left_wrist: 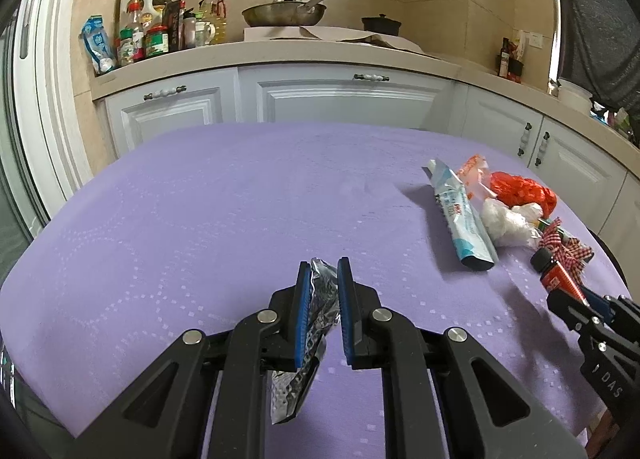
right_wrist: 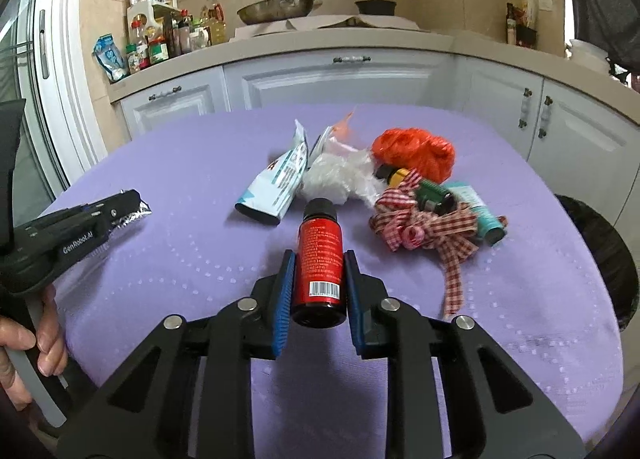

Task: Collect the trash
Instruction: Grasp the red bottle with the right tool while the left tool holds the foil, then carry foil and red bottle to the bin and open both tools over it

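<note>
Red bottle (right_wrist: pixel 321 259) clamped in right gripper (right_wrist: pixel 319 259); left gripper (left_wrist: pixel 324 271) pinches foil wrapper (left_wrist: pixel 316 299) (trash pile (right_wrist: pixel 400 183) ahead).

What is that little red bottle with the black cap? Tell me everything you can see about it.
The small red bottle with a black screw cap looks like dark glass or plastic wrapped in a red label with fine white print and a barcode near its base. It is closed, held off the purple tablecloth, cap pointing away from the camera. The right gripper clamps it between blue-padded fingers; nothing else touches it.

purple tablecloth (left_wrist: pixel 200 199) | frying pan (left_wrist: pixel 284 13) | white cabs (left_wrist: pixel 344 99) | condiment btls (left_wrist: pixel 160 31)
</note>
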Demonstrator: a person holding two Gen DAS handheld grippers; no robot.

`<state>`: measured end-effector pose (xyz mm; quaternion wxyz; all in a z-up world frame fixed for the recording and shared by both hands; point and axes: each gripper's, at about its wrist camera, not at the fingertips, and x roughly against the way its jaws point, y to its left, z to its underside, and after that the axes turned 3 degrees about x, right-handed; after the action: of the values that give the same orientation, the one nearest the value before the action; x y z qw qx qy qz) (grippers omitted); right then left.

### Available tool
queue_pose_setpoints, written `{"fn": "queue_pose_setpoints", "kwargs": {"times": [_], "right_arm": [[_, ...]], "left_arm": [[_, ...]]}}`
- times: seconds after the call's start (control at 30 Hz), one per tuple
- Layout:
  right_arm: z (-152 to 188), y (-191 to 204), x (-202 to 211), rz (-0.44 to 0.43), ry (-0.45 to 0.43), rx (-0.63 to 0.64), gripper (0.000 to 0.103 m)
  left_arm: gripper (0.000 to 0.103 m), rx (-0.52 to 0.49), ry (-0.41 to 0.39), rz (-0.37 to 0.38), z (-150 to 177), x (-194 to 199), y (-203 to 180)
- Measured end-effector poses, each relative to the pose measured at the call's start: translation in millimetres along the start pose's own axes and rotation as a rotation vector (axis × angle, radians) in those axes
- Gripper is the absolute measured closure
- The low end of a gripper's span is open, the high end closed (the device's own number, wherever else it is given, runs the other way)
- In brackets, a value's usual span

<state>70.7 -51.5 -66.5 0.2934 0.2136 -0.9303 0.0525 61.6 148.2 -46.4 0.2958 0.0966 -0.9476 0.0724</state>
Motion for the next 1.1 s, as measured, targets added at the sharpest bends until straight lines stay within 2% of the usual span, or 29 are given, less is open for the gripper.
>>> {"fn": "queue_pose_setpoints", "kwargs": {"times": [0.2,0.37,0.77,1.1], "right_arm": [[1.0,-19.7,15.8,0.039,-0.034,-0.026,0.080],[1.0,-48.3,33.3,0.097,-0.072,-0.060,0.080],[3.3,-139.5,71.5,0.272,-0.151,-0.170,0.080],[6.7,-220.8,98.6,0.398,-0.195,-0.248,0.080]], "left_arm": [[0.089,-0.018,-0.014,0.036,0.3,7.9,-19.6],[0.089,-0.050,-0.036,0.093,-1.6,16.7,-51.1],[0.089,-0.194,-0.084,0.287,-12.4,26.2,-163.0],[0.089,-0.277,-0.126,0.411,-26.2,21.5,-254.8]]}}
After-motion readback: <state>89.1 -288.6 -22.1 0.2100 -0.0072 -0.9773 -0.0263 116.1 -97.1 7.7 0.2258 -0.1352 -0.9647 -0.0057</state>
